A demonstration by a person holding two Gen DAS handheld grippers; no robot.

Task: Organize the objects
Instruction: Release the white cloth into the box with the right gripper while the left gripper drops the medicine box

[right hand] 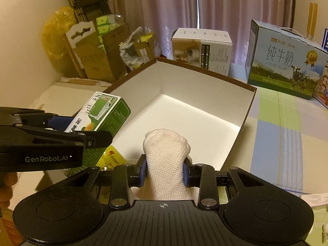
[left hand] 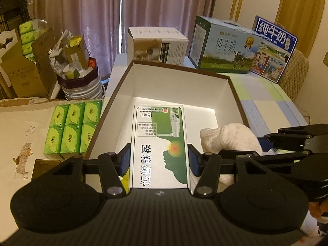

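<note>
Held nearest the lens in the left gripper (left hand: 159, 160): green-and-white medicine carton (left hand: 161, 143), blue fingers (left hand: 125, 160) clamped on its two long side faces, printed face up, far end poking out over the open white storage box (left hand: 229, 94). Judged light, stiff and smooth-skinned; thin card likely to dent under a hard squeeze, so side faces near the middle looked the sensible hold, as taken. Clamped likewise in the right gripper (right hand: 164, 174): rolled white knitted cloth (right hand: 166, 149), fingers narrow and sunk into the fabric, waist pinched, rounded end bulging forward above the box floor. Judged soft, light, compressible and unlikely to slip; any hold across the roll would serve, no fragility. Both grippers tilted steeply downward, side by side, each visible at the edge of the other's view, carton on the left and cloth on the right, both over the near part of the box and clear of its floor. Box interior otherwise bare where visible. Stood beyond on the tabletop (right hand: 287, 127): milk cartons (right hand: 287, 61). Off to the left: green tissue packs (left hand: 71, 127). Lowering and release judged still to come
</note>
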